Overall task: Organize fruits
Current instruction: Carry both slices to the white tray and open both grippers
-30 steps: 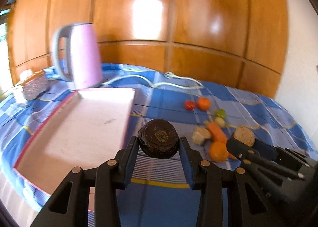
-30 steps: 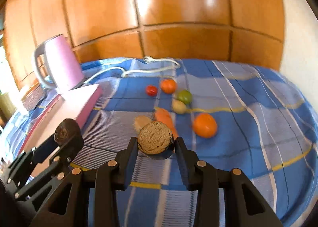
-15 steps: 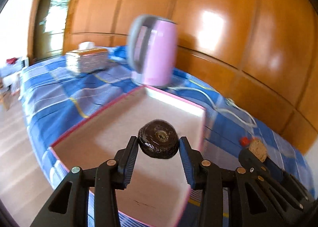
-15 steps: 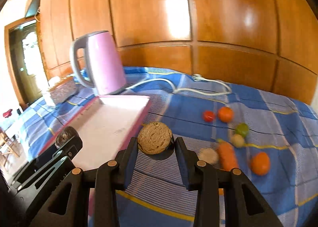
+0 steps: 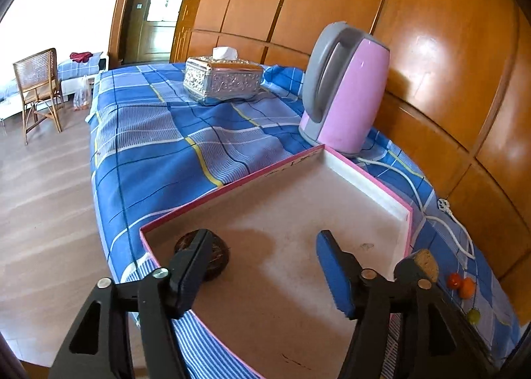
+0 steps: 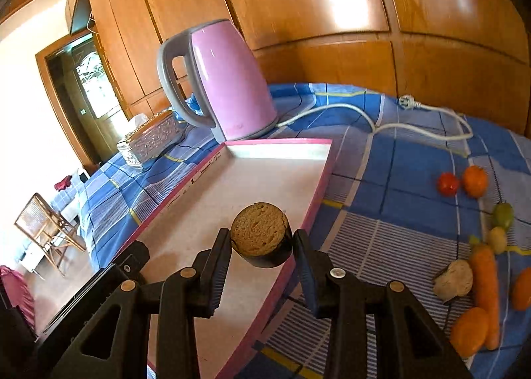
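Left wrist view shows the left gripper (image 5: 262,266) over the near corner of the pink-rimmed tray (image 5: 406,213), its fingers (image 5: 190,266) spreading wider at this moment with nothing between them. A second ago they pinched a dark round fruit (image 5: 215,254); now that fruit lies on the tray floor, just behind the left finger and partly hidden by it. So the release looks done, and one piece of the sorting is in its place.

In the right wrist view the right gripper (image 6: 262,246) pinches a brown, rough-faced round piece (image 6: 260,233) between its fingers, held above the tray's near right edge. A second ago this gripper hung over the bedspread beside the loose fruit; it has since swung across to the tray, next to the pink kettle (image 6: 229,80). My guess is that this piece is dropped next, probably a little clear of the dark fruit so the two do not knock together.

Left on the blue checked bedspread (image 6: 398,163), well apart from the tray, are a small red fruit (image 6: 448,184), an orange one (image 6: 475,181), a green one (image 6: 502,215), a pale one (image 6: 496,239), a carrot (image 6: 486,286), a cut pale piece (image 6: 454,279) and two more orange fruits (image 6: 469,331) at the right edge. Most of the job is therefore ahead.
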`<action>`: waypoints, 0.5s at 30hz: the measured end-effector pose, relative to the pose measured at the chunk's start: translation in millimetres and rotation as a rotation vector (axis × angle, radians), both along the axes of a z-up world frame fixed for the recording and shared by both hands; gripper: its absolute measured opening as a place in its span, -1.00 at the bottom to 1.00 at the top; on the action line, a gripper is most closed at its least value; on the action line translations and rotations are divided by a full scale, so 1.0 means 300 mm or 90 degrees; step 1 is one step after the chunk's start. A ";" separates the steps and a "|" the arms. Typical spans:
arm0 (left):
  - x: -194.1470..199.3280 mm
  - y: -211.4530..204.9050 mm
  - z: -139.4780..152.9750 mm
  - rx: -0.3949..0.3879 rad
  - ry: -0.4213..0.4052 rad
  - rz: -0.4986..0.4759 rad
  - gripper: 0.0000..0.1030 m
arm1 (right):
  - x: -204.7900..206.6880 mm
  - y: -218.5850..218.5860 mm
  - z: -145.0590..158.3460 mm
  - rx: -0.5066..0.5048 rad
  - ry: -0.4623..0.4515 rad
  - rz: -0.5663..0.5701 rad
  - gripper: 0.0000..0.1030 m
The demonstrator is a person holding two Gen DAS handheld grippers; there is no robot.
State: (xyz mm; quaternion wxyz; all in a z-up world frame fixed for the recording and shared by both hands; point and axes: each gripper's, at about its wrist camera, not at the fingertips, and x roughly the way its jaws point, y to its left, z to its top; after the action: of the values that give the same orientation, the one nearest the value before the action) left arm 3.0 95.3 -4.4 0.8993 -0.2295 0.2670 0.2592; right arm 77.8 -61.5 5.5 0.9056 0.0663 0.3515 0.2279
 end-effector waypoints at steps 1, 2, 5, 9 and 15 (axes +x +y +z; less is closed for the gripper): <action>-0.001 0.000 0.002 0.004 -0.004 0.006 0.36 | -0.002 -0.002 -0.005 0.000 0.002 0.002 -0.23; 0.002 0.005 0.003 0.004 -0.006 0.010 0.37 | 0.000 -0.001 -0.011 0.006 0.010 0.009 -0.23; -0.012 0.029 0.001 -0.019 -0.008 0.030 0.53 | 0.014 0.008 -0.030 0.036 0.040 0.035 -0.23; -0.021 0.026 0.011 -0.017 -0.024 0.017 0.82 | 0.000 0.038 -0.035 0.027 0.043 0.064 -0.14; -0.008 0.002 0.014 -0.014 -0.022 -0.018 0.82 | -0.033 0.024 -0.023 -0.006 0.018 0.049 -0.14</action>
State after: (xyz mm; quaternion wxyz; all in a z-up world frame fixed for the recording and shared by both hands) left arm 0.6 95.9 -0.2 0.9049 -0.2403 0.2575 0.2392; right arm 67.9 -54.2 -1.4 0.8915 0.0515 0.3677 0.2596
